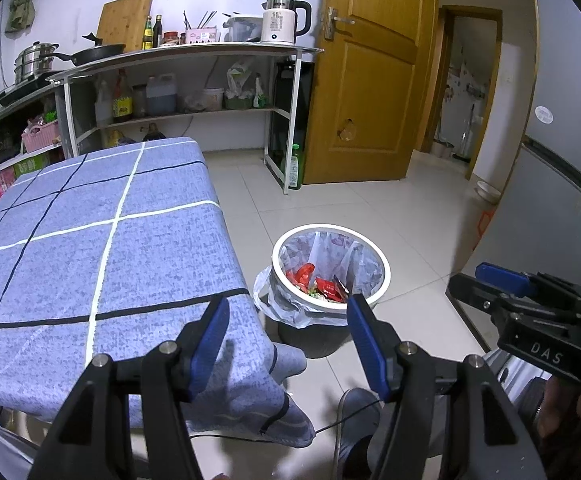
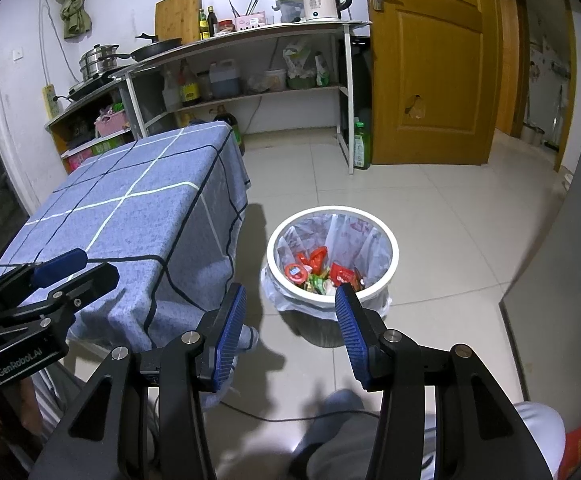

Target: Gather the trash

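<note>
The trash (image 2: 322,274), red and green wrappers, lies inside the lined bin (image 2: 390,240) on the floor beside the cloth-covered surface (image 1: 90,220), which shows nothing left on it. Left claw (image 1: 286,316) and right claw (image 2: 290,304) both stand wide and empty. The task looks finished.

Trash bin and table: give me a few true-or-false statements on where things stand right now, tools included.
1. The trash bin stands on the floor beside the table. True.
2. The bin is empty. False: red and green wrappers lie inside its plastic liner.
3. The left tool is clamped on a wrapper. False: its jaws stand apart with nothing between them.
4. The right tool is open and holds nothing. True.
5. Trash lies on the blue checked tablecloth. False: no trash shows on the cloth in either view.
</note>
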Available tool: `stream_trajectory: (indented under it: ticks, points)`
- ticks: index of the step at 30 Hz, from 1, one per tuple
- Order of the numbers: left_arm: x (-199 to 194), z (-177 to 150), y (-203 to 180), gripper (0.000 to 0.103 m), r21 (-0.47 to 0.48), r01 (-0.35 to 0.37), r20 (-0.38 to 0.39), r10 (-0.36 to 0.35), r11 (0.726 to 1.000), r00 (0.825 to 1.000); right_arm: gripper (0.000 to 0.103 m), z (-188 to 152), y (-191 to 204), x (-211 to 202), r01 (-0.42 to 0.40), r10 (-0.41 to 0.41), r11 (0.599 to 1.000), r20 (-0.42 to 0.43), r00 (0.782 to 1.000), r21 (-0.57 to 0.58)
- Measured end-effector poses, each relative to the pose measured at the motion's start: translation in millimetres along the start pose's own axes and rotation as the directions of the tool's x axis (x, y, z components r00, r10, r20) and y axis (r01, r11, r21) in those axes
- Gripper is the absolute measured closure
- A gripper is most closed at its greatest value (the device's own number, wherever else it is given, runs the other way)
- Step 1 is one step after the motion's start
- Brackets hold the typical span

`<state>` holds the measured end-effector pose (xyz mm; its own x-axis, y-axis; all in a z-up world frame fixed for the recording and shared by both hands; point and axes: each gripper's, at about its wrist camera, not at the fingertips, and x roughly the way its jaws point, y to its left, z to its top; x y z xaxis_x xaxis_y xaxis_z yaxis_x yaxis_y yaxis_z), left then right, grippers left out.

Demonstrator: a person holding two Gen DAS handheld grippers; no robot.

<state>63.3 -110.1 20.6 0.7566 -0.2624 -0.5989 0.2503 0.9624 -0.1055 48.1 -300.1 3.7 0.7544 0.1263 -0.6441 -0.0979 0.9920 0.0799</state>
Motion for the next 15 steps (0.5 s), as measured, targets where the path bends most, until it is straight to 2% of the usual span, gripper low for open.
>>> stream_trajectory:
  ticks: [15]
  points:
    - [0.7, -1.3, -0.3, 0.04, -0.002, 0.002, -0.003, -0.002, 1.0, 1.0, 0.056, -1.6, 3.4, 1.7, 0.001, -0.001, 1.0, -0.01, 1.0, -0.006]
